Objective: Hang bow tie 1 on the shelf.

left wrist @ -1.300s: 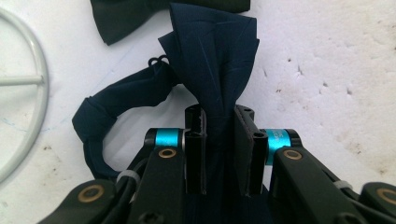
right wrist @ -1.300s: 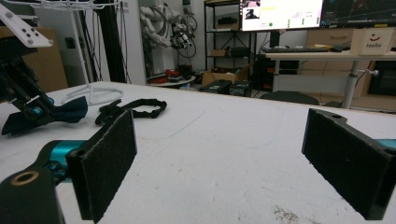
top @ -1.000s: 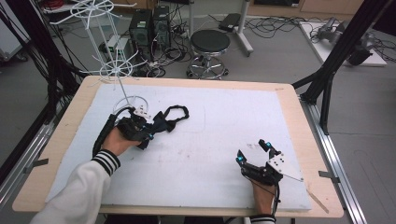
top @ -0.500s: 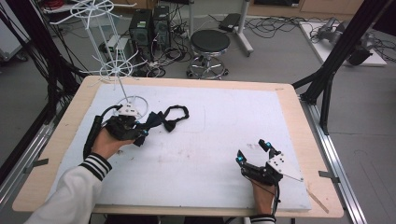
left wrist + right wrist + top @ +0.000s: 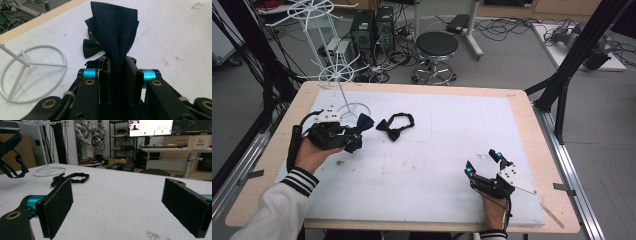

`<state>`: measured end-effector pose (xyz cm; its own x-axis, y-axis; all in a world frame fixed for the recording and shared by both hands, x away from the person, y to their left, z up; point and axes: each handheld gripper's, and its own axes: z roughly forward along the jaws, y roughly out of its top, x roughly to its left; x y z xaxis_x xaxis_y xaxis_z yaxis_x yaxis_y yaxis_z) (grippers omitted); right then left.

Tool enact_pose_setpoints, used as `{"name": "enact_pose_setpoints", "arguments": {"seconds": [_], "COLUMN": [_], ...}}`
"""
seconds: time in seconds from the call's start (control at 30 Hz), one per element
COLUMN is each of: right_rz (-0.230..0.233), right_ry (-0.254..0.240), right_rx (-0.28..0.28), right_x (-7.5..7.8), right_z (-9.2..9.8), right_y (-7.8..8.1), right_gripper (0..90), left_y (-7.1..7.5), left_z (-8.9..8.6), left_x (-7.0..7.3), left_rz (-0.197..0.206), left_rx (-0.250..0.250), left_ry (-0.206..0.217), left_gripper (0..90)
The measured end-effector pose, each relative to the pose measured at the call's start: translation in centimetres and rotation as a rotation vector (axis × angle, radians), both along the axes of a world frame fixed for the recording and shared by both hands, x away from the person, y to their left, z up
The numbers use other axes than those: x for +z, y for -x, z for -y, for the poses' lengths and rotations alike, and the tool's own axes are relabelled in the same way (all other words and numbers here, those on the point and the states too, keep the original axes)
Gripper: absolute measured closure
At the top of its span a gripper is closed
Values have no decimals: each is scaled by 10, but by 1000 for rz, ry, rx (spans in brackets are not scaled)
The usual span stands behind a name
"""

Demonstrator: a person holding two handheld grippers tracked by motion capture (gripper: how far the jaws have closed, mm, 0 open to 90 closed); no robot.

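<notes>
Right now my left claw [image 5: 117, 65] is clenched on a dark navy fabric bow tie [image 5: 115, 32], pinching it at the narrow middle so one wing fans up past the jaws. In the high view it sits at about nine o'clock on the white-topped table [image 5: 437, 150], just beside the round base of the white wire display stand [image 5: 352, 108]. A second black bow tie with its neck strap [image 5: 395, 126] lies on the table toward three o'clock from my left claw. My right claw [image 5: 484, 162] rests released at five o'clock, jaws wide apart and holding nothing. The risk I see: my grip is only on soft cloth, so it could slide out if I swing it. The wire arms of the stand are thin, and the tie or its trailing strap could snag there.
</notes>
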<state>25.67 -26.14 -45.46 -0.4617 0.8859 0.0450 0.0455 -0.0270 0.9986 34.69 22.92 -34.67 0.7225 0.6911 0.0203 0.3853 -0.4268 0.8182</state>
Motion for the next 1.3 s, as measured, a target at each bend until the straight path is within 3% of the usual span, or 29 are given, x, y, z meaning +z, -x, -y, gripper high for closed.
{"name": "enact_pose_setpoints", "arguments": {"seconds": [0.47, 0.77, 1.3], "right_rz": [3, -4, -2], "right_ry": [1, 0, 7], "right_rx": [2, 3, 1], "right_x": [0, 0, 0], "right_z": [0, 0, 0], "right_y": [0, 0, 0], "right_gripper": [94, 94, 95], "left_y": [10, 15, 20], "left_z": [-28, -52, -90], "left_x": [24, 34, 45], "left_rz": [80, 106, 137], "left_rx": [69, 132, 193], "left_ry": [72, 96, 172], "left_gripper": [754, 755, 755]}}
